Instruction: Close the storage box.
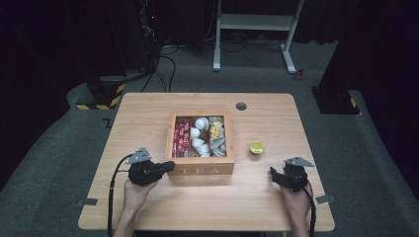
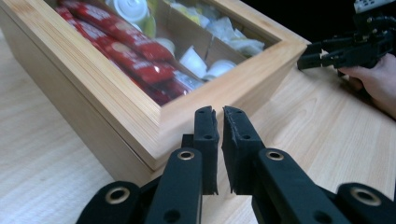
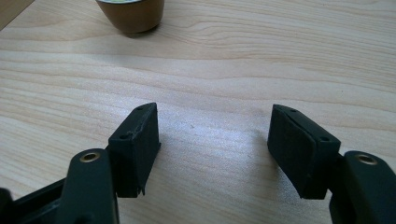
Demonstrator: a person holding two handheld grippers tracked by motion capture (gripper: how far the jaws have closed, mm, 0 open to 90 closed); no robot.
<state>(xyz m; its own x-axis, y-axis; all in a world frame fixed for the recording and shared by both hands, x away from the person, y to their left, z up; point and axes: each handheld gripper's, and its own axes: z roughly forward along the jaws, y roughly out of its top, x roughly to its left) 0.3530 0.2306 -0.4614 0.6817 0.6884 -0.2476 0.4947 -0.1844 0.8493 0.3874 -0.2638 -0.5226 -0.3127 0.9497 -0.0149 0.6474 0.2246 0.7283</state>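
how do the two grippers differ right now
The left gripper has its jaws almost together with nothing between them; the right gripper has its jaws wide apart. The left sits at the tea box corner; the right sits away from it, near the small cup. Both are black and hand-held.

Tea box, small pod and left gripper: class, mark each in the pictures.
Tea box [image 1: 201, 170]: high view, front wall with lettering.
Small pod [image 1: 256, 147]: high view, yellow top.
Left gripper [image 2: 219, 122]: left gripper view, between the nearly closed fingertips, nothing held.

1 wooden tea box [image 1: 201, 170], 1 pod [image 1: 256, 147], 2 tools: left [image 1: 170, 166], right [image 1: 272, 171].
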